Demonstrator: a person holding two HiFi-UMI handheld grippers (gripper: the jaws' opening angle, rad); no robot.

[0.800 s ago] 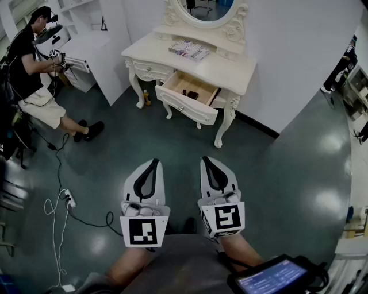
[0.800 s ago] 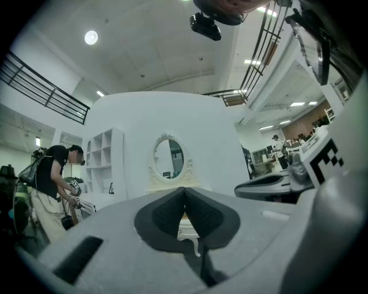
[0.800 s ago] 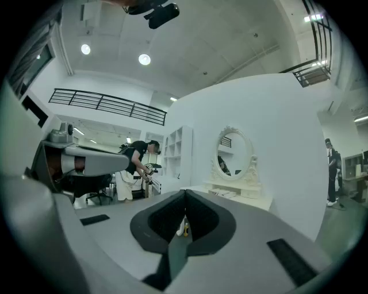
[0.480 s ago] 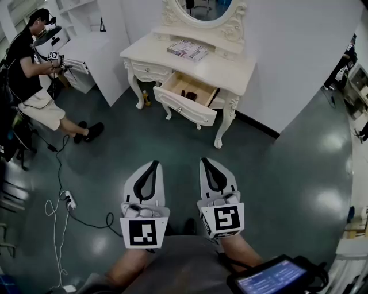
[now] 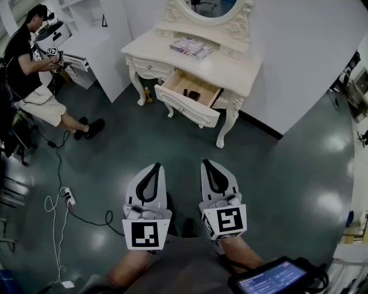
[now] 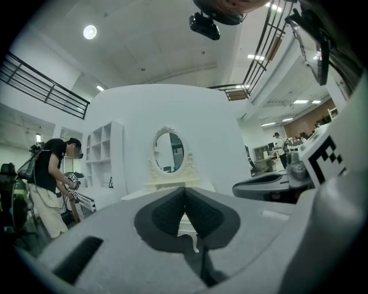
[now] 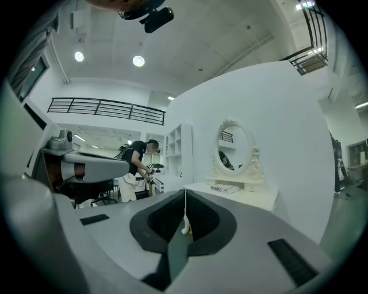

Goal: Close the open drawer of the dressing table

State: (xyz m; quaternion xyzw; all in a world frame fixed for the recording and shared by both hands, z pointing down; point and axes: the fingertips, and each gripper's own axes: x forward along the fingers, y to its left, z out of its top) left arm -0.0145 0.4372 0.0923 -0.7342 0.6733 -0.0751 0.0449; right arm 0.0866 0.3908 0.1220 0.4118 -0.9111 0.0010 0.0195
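Head view: drawer open, perhaps half out.

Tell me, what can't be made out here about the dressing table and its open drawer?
The dark item in the drawer, head view: too small to identify.
The mirror, head view: top cut off by the picture's edge.
The patterned item on the dressing table, head view: print too small to read.
The drawer, left gripper view: hidden behind the left gripper's shut jaws.
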